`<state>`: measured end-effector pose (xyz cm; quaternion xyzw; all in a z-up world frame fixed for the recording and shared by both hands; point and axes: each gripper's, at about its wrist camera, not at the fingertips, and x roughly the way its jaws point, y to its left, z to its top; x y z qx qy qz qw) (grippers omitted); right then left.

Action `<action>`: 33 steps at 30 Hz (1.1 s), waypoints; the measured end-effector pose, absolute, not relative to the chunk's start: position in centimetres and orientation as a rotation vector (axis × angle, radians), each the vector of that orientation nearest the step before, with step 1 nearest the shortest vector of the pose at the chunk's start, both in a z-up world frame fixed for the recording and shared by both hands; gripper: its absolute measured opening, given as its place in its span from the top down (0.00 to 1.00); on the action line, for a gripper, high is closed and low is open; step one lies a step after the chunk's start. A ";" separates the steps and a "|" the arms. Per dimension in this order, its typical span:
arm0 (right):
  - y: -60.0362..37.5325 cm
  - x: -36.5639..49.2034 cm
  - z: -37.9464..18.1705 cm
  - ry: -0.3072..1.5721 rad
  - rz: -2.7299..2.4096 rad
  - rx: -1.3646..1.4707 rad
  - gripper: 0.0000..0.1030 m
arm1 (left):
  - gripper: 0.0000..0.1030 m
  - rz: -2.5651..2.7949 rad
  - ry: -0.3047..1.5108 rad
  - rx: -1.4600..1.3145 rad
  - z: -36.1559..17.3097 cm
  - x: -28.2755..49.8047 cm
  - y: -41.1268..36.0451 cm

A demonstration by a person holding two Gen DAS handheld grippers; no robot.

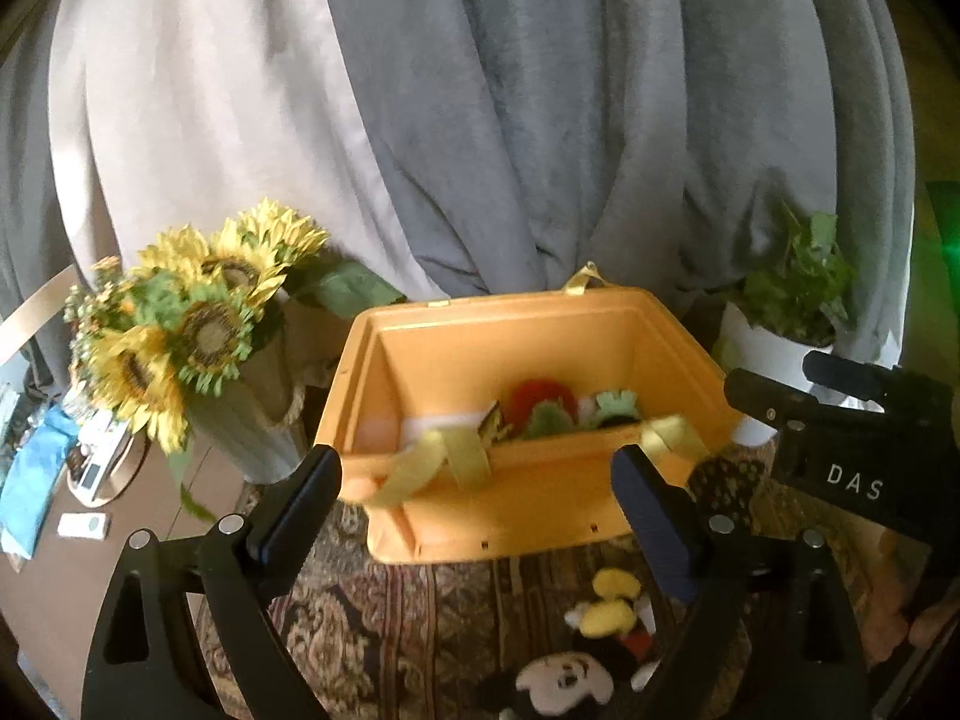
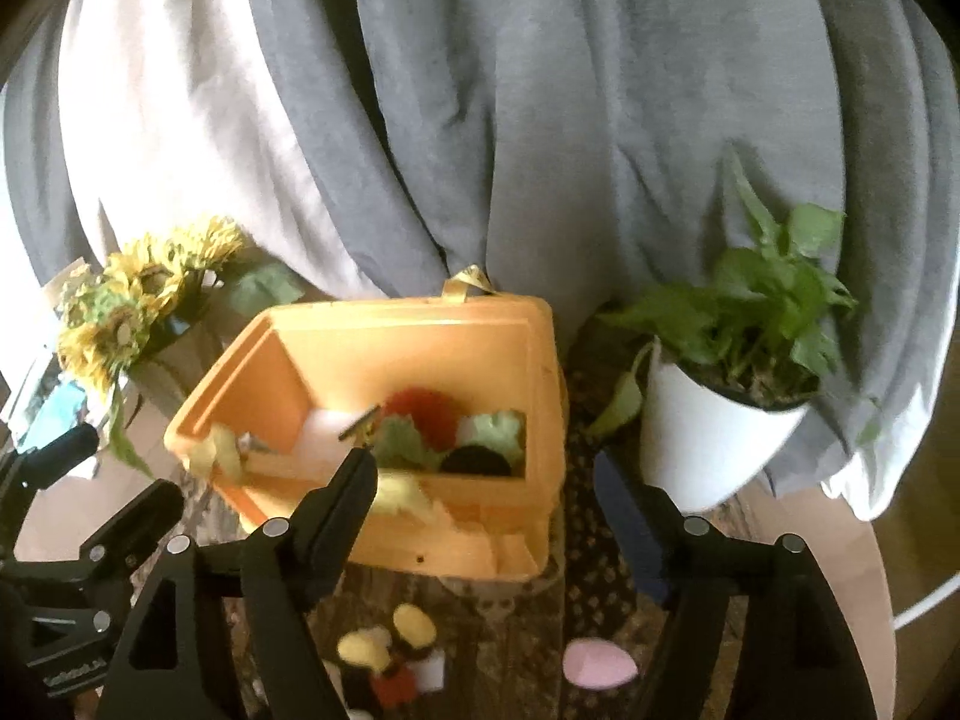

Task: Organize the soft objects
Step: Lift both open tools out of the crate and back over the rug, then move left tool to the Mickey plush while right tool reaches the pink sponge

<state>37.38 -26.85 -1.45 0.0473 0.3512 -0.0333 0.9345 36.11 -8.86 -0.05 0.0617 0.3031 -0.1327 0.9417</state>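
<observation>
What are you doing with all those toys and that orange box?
Someone is tidying soft toys into the orange box on the patterned rug, using a grabber tool in each hand. Several plush things already sit inside, including a red plush. A Mickey Mouse toy and a pink oval piece lie outside on the rug. Right now the left gripper and right gripper both hover near the box with jaws open, holding nothing.
</observation>
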 end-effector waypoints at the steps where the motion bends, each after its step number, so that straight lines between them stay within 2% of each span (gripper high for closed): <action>1: -26.8 36.8 -1.5 0.721 -0.070 0.091 0.27 | 0.10 -0.265 0.621 0.127 -0.1 35.5 -8.8; 21: -27.5 27.4 -4.2 0.734 -0.163 0.082 0.27 | 0.10 -0.263 0.694 0.114 -4.2 26.8 -8.7; 33: -28.6 25.7 -8.7 0.842 -0.197 0.124 0.27 | 0.10 -0.262 0.767 0.151 -7.9 25.3 -9.8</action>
